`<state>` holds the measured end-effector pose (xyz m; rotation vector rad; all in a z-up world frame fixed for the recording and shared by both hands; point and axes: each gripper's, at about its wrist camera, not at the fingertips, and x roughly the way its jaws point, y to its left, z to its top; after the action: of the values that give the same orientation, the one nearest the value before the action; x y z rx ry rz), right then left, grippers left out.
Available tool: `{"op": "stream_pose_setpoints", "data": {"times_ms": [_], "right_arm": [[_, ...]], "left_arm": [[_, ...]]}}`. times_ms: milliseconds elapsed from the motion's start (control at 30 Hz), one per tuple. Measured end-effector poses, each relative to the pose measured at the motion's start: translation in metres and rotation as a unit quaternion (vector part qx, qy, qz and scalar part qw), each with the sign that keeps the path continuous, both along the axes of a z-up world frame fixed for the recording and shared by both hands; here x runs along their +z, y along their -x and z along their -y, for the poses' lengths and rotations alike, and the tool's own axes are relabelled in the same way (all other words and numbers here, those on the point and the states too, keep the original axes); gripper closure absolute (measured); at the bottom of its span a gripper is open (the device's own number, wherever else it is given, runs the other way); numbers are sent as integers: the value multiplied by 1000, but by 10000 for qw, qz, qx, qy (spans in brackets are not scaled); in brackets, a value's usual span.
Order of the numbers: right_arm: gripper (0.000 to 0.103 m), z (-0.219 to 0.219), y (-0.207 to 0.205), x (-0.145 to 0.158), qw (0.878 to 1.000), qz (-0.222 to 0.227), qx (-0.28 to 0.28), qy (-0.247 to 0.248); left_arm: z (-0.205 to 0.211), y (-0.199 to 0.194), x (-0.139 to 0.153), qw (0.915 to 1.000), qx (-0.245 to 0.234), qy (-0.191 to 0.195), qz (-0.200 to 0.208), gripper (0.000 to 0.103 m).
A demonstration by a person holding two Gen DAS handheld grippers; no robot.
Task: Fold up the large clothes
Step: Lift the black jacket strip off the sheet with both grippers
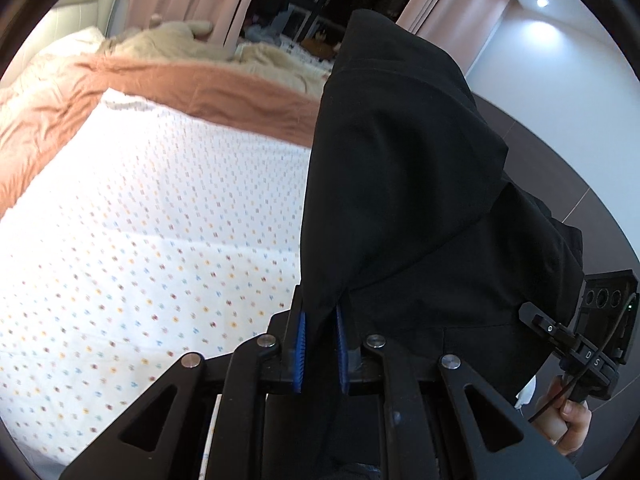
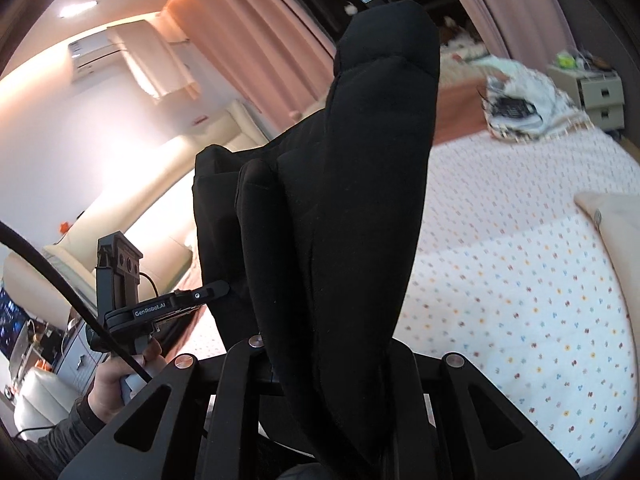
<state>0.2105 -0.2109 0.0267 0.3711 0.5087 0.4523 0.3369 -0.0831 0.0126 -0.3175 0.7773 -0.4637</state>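
A large black garment hangs in the air between both grippers, above the bed. My left gripper is shut on its edge, the cloth pinched between the blue pads. In the right wrist view the same black garment drapes thickly over my right gripper and hides its fingertips; the jaws stand close together around the cloth. The right gripper's body shows at the right of the left wrist view, and the left gripper's body at the left of the right wrist view.
A bed with a white dotted sheet lies below. A brown and cream duvet is bunched at its far side. A patterned cloth pile and a cream pillow lie on the bed. A nightstand stands beyond.
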Motion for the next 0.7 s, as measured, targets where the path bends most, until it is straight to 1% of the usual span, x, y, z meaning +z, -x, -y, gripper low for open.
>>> {"op": "stream_pose_setpoints", "data": {"times_ms": [133,333,533,700], "right_arm": [[89,-15,15,20,9996,218,119,95],[89,-31,27,37,9988,403,220,144],[89,-38,23,48,9982,526,235,156],[89,-45,19,50,9979,570,276,160]], "left_arm": [[-19,13,23,9998,59,10,205,89],[-42,24,52,9989,136,32,449,89],[-54,32,69,9978,167,60,645,89],[-74,44,78,9969,217,68,747,89]]}}
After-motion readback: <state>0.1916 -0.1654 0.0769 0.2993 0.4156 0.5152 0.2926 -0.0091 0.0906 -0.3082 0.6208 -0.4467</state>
